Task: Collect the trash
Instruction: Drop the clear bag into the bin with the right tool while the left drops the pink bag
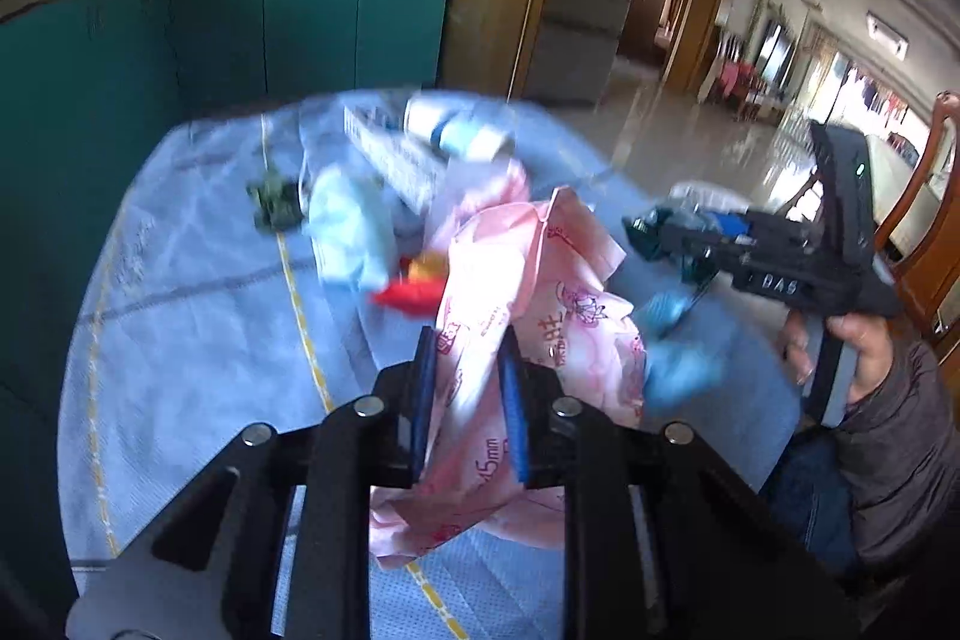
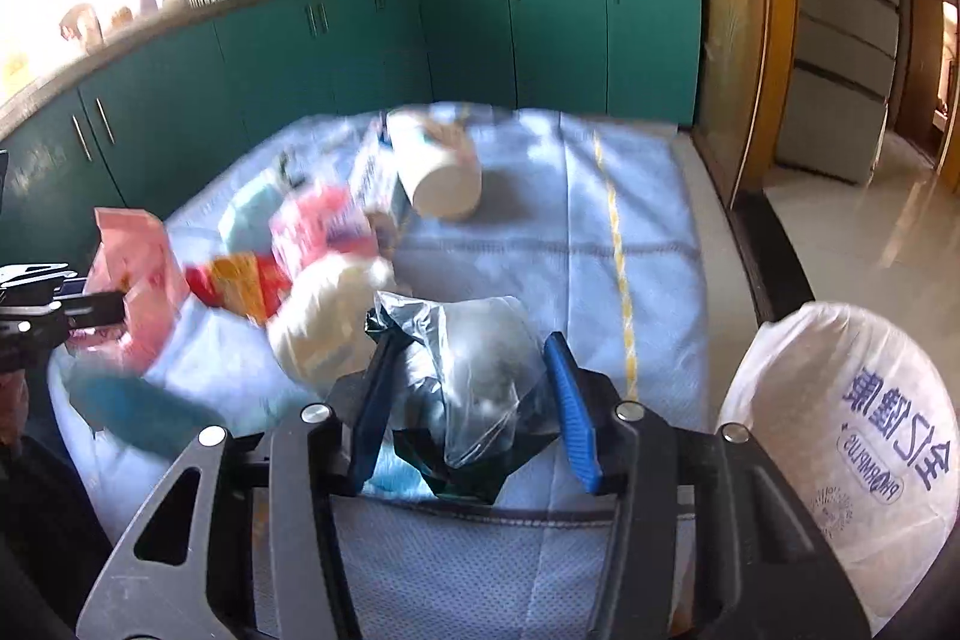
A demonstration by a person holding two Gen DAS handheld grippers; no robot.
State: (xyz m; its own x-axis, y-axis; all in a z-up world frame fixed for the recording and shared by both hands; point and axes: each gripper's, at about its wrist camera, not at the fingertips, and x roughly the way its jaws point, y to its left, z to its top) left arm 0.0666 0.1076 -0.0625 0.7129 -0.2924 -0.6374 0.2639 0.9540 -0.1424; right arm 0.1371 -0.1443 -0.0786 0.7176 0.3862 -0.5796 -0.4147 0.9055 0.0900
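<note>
My left gripper (image 1: pixel 463 340) is shut on a pink printed plastic wrapper (image 1: pixel 528 316) and holds it above the table; the wrapper also shows in the right wrist view (image 2: pixel 138 274). My right gripper (image 2: pixel 471 340) is shut on a crumpled clear and dark plastic bag (image 2: pixel 474 370); it shows in the left wrist view (image 1: pixel 660 232) at the right. A trash pile lies on the table: a red and yellow packet (image 2: pixel 240 283), a white crumpled bag (image 2: pixel 330 322), a white paper cup (image 2: pixel 441 169) on its side, and a light blue wrapper (image 1: pixel 348 226).
The table wears a light blue cloth (image 2: pixel 600 232) with yellow stripes. A white printed bag (image 2: pixel 852 430) hangs at the right. A small dark green object (image 1: pixel 276 205) sits on the cloth. Teal cabinets (image 2: pixel 360 40) stand behind. A wooden chair (image 1: pixel 936 196) is at the right.
</note>
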